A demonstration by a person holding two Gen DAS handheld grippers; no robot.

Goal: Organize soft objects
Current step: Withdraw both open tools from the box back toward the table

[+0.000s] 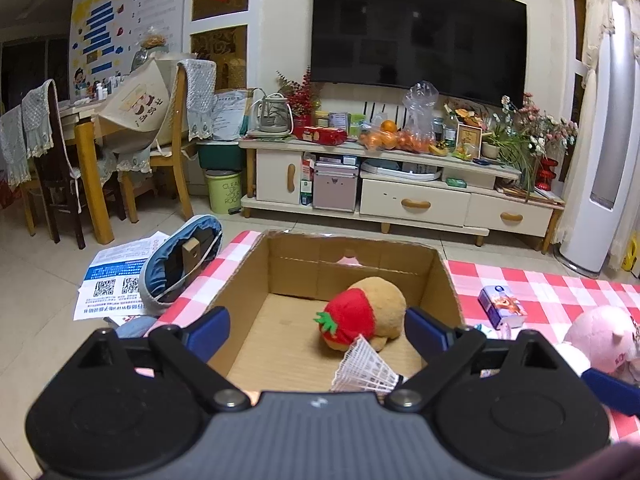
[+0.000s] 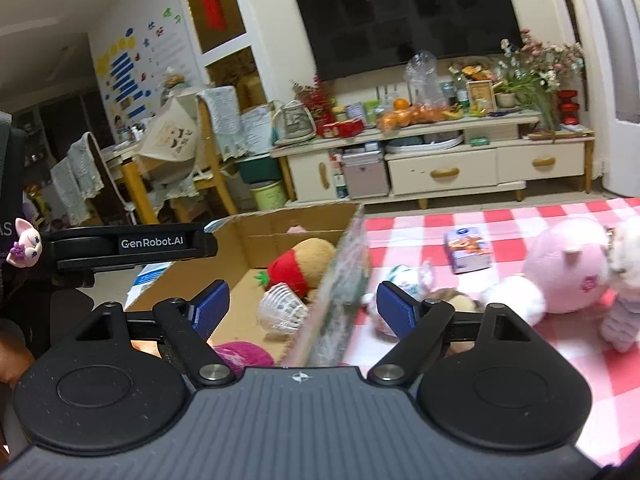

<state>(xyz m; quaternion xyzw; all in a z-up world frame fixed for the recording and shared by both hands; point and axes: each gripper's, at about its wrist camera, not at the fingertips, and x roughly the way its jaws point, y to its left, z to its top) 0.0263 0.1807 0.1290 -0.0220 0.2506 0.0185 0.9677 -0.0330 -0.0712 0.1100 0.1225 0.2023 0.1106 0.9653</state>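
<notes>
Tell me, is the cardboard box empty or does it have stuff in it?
Not empty. The cardboard box holds a brown plush with a strawberry hat and a white shuttlecock.

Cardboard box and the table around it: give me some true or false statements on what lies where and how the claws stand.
1. A brown plush with a red strawberry hat lies inside the cardboard box. True.
2. The pink plush is in the box. False: it sits on the checked tablecloth, outside.
3. A white shuttlecock lies in the box. True.
4. The left claw is clamped on the shuttlecock. False: it is open, gripping nothing.
5. The right claw is open. True.
</notes>
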